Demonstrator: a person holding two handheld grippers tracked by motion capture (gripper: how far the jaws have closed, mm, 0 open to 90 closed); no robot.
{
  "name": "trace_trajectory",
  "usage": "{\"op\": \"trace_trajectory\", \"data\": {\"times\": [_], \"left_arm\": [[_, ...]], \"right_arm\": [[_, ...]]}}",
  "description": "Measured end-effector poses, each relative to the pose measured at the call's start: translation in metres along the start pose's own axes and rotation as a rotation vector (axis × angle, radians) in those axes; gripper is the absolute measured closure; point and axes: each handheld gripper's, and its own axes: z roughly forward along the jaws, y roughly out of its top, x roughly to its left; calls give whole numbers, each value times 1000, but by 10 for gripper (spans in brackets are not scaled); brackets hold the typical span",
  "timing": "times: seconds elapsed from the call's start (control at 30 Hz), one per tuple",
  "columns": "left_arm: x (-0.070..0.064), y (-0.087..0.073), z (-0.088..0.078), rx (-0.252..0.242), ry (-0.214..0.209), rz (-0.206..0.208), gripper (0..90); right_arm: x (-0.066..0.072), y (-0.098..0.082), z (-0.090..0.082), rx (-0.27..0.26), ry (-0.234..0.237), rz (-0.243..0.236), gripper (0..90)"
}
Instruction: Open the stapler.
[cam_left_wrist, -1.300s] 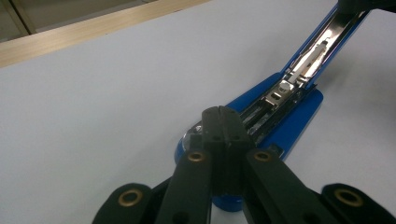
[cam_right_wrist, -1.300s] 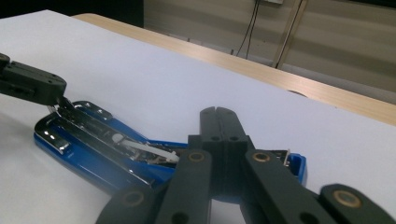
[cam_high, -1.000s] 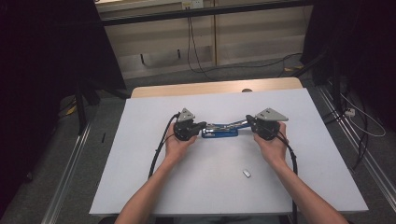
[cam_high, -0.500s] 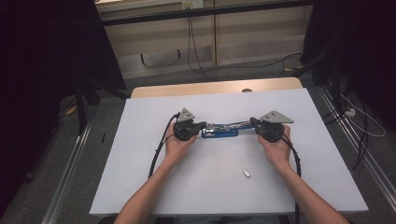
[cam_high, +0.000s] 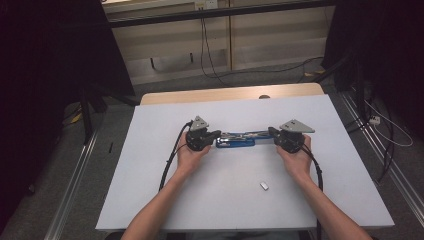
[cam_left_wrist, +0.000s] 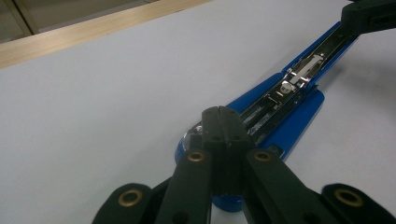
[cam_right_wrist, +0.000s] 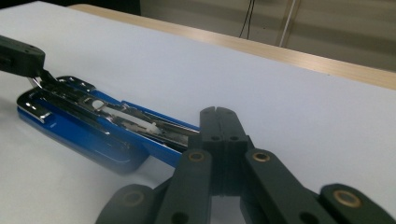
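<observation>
**One stapler, two tools**

While we count what lies on the white table (cam_high: 165, 200), we find one blue stapler (cam_high: 240, 140), swung open flat along the middle of the sheet, one small metal piece (cam_high: 264, 186) near the front edge, and two tools. Our left tool (cam_high: 216, 136) has its jaws pressed together at the stapler's left end, and our right tool (cam_high: 272, 132) has its jaws pressed together at the right end; whether either pinches metal we cannot tell. Between them, the chrome staple rail (cam_left_wrist: 299, 74) lies bare on the blue base. A wooden strip (cam_high: 225, 95) borders the far edge of the table, and cables (cam_high: 210, 55) trail on the floor beyond. Nothing stands between the tools and the stapler. Against the earlier frames, the right tool sits slightly nearer the stapler; the left tool, the stapler and the metal piece keep their places.
</observation>
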Motion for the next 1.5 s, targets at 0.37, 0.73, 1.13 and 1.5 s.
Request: {"op": "trace_trajectory", "data": {"times": [0.37,0.73,1.13,1.5], "left_arm": [[0,2,-2,-30,-10,-16,900],[-2,5,-8,-48,23,-12,879],[-1,10,-27,-108,61,-62,527],[5,10,-42,-85,106,-109,152]], "right_arm": [[-3,-1,-1,-5,16,-3,900],[-7,4,-4,-12,19,-11,841],[-3,4,-4,-22,51,30,627],[-1,7,-4,-55,24,29,232]]}}
